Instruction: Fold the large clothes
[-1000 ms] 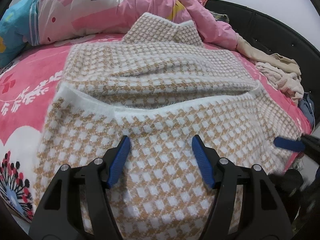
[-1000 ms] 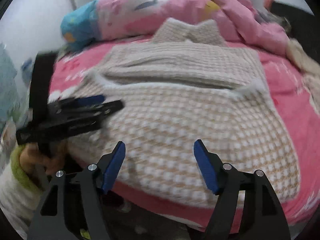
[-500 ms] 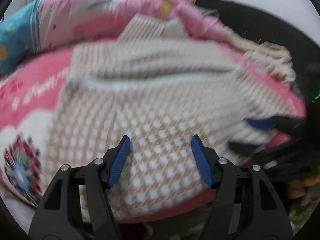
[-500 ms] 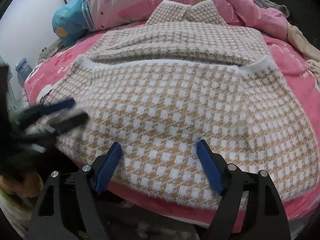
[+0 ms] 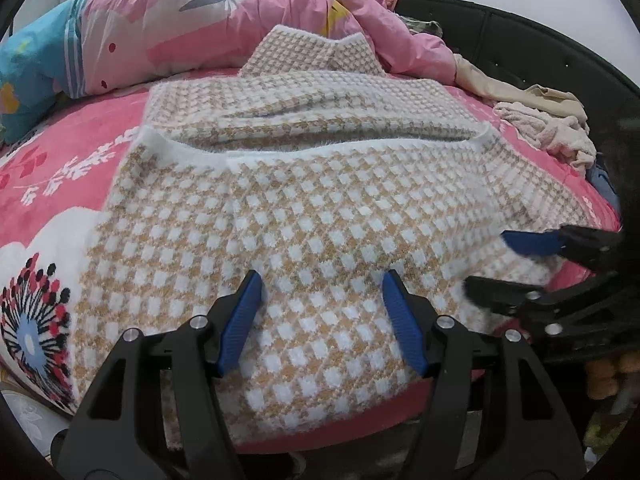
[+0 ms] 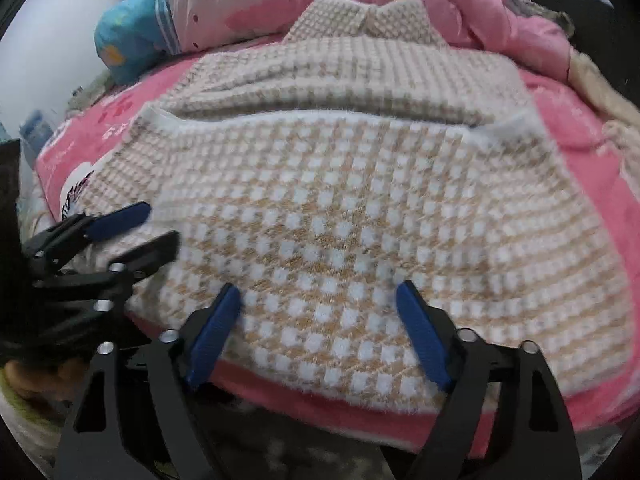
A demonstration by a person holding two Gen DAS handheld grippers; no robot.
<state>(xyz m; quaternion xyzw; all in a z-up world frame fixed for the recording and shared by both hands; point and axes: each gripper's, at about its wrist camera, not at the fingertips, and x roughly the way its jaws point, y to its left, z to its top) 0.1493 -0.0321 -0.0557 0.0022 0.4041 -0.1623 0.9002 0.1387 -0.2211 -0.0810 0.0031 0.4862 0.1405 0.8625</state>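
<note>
A tan-and-white checked sweater (image 5: 320, 216) lies spread on the pink bed (image 5: 76, 168), collar at twelve o'clock, hem at six along the mattress edge. The left gripper (image 5: 322, 316) hovers over the hem, fingers apart with nothing pinched. The right gripper (image 6: 318, 328) hangs over the same hem, its jaws opening, only cloth below them; the blur hides whether the tips brush the knit. A rumpled quilt (image 5: 200, 28) crowds twelve o'clock, and a heap of clothes (image 5: 548, 128) sits at two. Bare sheet shows at nine.

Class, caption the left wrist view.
Open left tongs hover over a checked sweater spread on a pink bed.
</note>
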